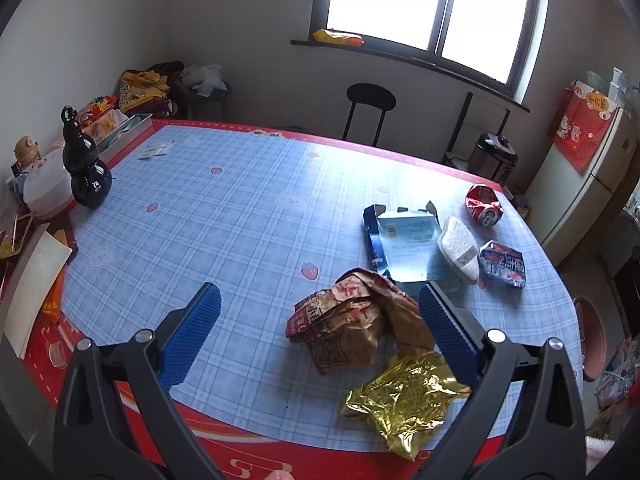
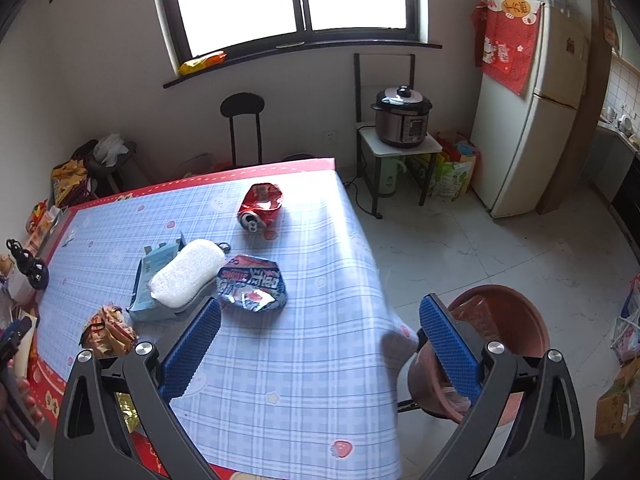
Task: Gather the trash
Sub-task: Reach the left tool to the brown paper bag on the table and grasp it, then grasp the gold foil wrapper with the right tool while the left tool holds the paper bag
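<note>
Trash is lying scattered on the blue plaid tablecloth with red border (image 1: 224, 216). Nearest the left gripper (image 1: 320, 330): a crumpled brown-and-red paper snack wrapper (image 1: 352, 320), sitting between its blue ribbed pads, which are standing wide apart, nothing held. Just in front, toward the table edge, a crinkled gold foil bag (image 1: 404, 404).

Further out: a flattened light-blue cardboard box (image 1: 404, 246), a white oblong sponge-like pad (image 1: 458, 248) lying on the box's right edge, a crushed blue-and-red foil packet (image 2: 252, 284), and a dented red soda can (image 2: 260, 206) farthest back.

Right gripper (image 2: 320, 330) is hovering over the table's right corner, pads spread, empty. A terracotta-coloured round plastic bin (image 2: 516, 320) is standing on the floor just beside the table, probably the drop target.

Handling guess: all light. Wrappers and foil are soft and slippery; pinch a bunched ridge, not a flat face. Box is thin and floppy; grip an upstanding flap. Can is stiff; clamp across the crushed waist. Sponge is compressing easily; take it mid-body.
</note>
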`<action>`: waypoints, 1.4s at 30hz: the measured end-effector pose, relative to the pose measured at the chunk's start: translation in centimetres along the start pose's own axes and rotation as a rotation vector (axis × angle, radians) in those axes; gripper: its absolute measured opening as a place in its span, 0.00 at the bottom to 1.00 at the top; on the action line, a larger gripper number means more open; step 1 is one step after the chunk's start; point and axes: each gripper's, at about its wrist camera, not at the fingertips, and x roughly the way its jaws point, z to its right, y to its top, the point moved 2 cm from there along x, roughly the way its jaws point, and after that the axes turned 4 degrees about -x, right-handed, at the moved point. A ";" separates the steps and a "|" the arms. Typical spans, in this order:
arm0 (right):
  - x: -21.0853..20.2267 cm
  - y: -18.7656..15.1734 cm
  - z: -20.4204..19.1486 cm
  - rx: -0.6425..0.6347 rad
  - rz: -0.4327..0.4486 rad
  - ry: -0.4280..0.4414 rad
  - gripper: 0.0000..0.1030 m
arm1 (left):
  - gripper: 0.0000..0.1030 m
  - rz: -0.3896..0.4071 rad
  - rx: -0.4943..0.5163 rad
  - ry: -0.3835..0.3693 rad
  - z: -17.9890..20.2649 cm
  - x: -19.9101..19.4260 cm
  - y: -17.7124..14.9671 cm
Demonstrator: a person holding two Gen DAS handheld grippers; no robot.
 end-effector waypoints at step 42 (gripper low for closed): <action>13.9 -12.5 -21.1 -0.143 -0.468 0.269 0.95 | 0.72 -0.267 0.111 -0.255 -3.7 13.1 -3.3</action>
